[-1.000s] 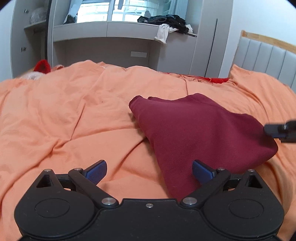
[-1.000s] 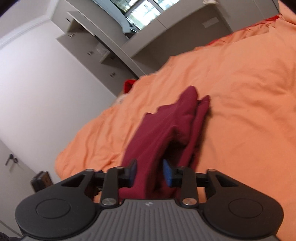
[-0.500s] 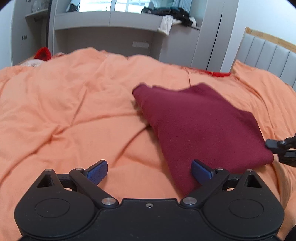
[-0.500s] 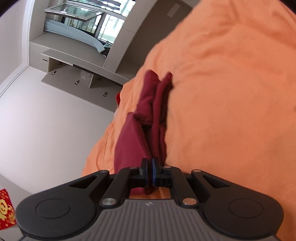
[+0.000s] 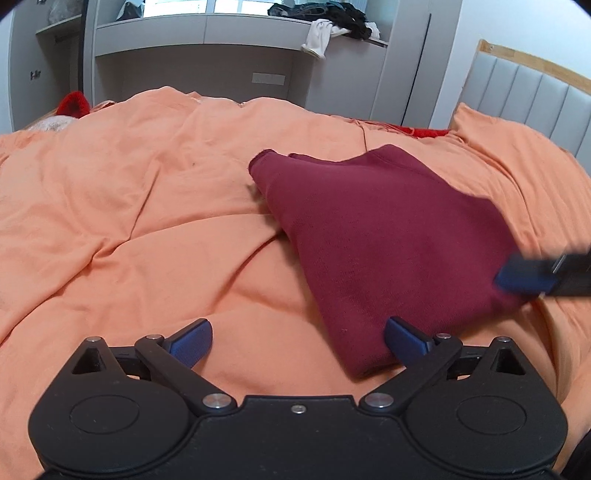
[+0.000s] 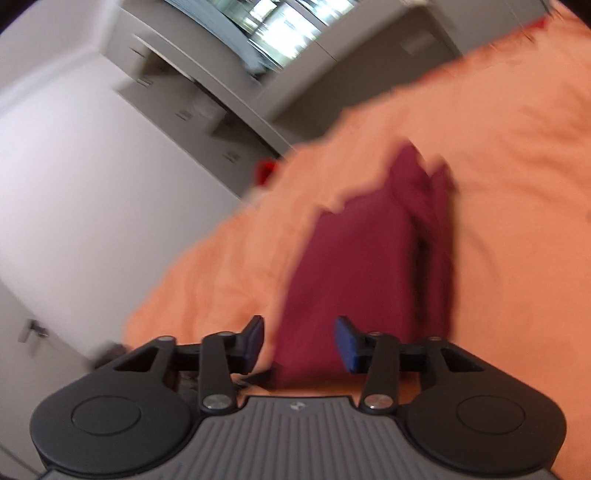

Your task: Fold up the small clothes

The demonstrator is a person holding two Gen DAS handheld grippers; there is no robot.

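Note:
A folded maroon garment (image 5: 376, 236) lies on the orange duvet (image 5: 147, 206). My left gripper (image 5: 297, 338) is open just above the duvet, its right pad (image 5: 404, 334) beside the garment's near corner, nothing between the pads. In the blurred right wrist view the same maroon garment (image 6: 351, 273) runs away from my right gripper (image 6: 299, 341), whose jaws are opening; the near edge of the cloth sits between the pads but they do not press on it. One right fingertip (image 5: 524, 277) shows in the left wrist view at the garment's right corner.
A grey padded headboard (image 5: 517, 92) stands at the right. Grey cabinets with a shelf (image 5: 207, 33) holding dark and white clothes (image 5: 332, 26) line the far wall. A red item (image 5: 74, 105) lies at the bed's far left edge.
The right gripper pinched the garment's edge shut half a second ago and has now spread its jaws, letting go. The garment has settled flatter on the duvet. The left gripper has stayed put, open.

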